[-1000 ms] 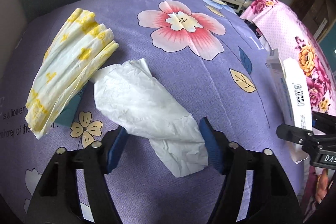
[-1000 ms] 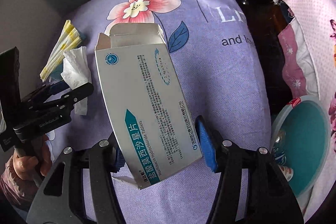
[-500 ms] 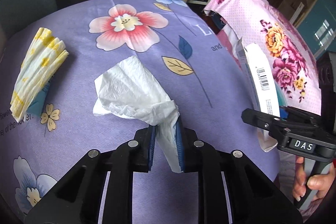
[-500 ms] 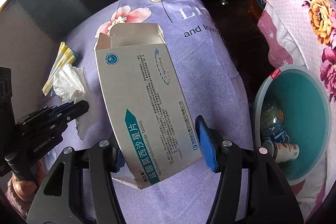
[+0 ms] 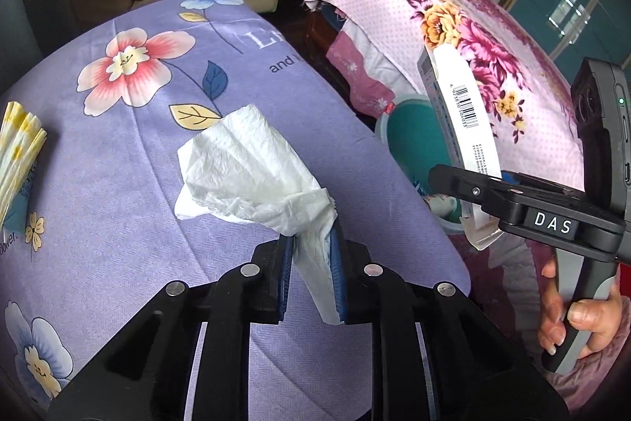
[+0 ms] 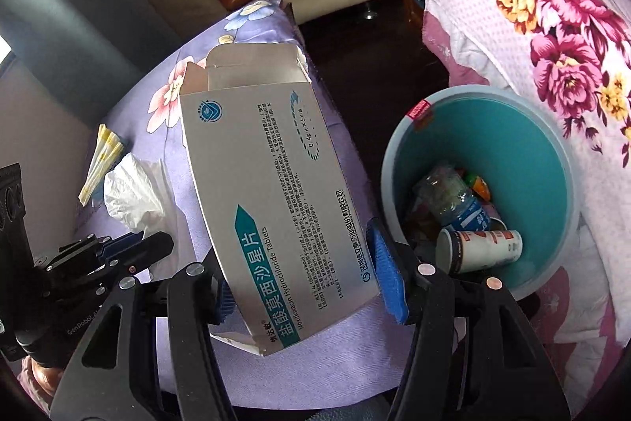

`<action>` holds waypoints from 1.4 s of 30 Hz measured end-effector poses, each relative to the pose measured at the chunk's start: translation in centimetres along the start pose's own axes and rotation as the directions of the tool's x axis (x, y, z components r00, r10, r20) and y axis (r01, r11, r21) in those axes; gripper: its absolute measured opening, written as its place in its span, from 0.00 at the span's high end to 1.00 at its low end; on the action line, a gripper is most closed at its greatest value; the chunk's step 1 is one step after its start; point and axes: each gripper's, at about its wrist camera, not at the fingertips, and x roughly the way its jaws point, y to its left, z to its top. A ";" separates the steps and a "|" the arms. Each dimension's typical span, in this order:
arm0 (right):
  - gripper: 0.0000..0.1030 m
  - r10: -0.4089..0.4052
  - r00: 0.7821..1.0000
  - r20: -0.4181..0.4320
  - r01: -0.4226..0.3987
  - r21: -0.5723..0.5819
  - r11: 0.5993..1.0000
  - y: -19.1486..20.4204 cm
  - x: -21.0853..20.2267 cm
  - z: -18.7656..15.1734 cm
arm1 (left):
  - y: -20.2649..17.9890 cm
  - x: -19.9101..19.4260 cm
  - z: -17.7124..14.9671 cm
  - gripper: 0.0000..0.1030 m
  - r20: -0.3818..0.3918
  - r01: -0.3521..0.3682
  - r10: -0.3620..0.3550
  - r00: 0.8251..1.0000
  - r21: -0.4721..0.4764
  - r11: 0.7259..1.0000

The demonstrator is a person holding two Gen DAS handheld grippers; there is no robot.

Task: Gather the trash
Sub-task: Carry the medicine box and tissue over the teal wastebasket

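A crumpled white tissue [image 5: 252, 168] hangs over the purple flowered cloth [image 5: 118, 192], with my left gripper [image 5: 311, 243] shut on its lower end. In the right wrist view the same tissue [image 6: 134, 192] shows at the left above that left gripper [image 6: 134, 243]. My right gripper [image 6: 303, 275] is shut on an opened white and teal medicine box [image 6: 268, 192], held upright just left of a teal trash bin [image 6: 568, 184]. The left wrist view shows the box [image 5: 461, 121] edge-on in the right gripper [image 5: 465, 180], in front of the bin [image 5: 406, 137].
A folded yellow and white napkin [image 5: 19, 148] lies on the cloth at the far left. The bin holds a plastic bottle [image 6: 457, 204] and a paper cup [image 6: 477, 249]. A pink flowered blanket [image 6: 552, 38] rises behind the bin. Dark floor [image 6: 374, 58] separates cloth and blanket.
My left gripper closed on the tissue and lifted it off the cloth. Both grippers swung right, and the trash bin came into view beside the box.
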 end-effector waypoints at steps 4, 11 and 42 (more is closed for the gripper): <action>0.46 -0.006 1.000 0.031 0.004 0.054 0.999 -2.6 -1.3 -0.4 | -2.1 0.2 0.4 0.82 -0.007 0.004 -0.003 1.000 0.045 0.999; 0.46 -0.011 0.997 0.077 0.001 0.125 0.992 -6.7 -3.2 -0.9 | -5.6 0.7 1.4 0.82 -0.020 0.022 -0.020 1.000 0.101 0.995; 0.46 -0.117 0.990 0.075 0.090 0.298 0.950 -17.3 -5.0 -2.6 | -16.1 9.3 4.9 0.82 -0.150 0.128 -0.097 0.984 0.211 0.969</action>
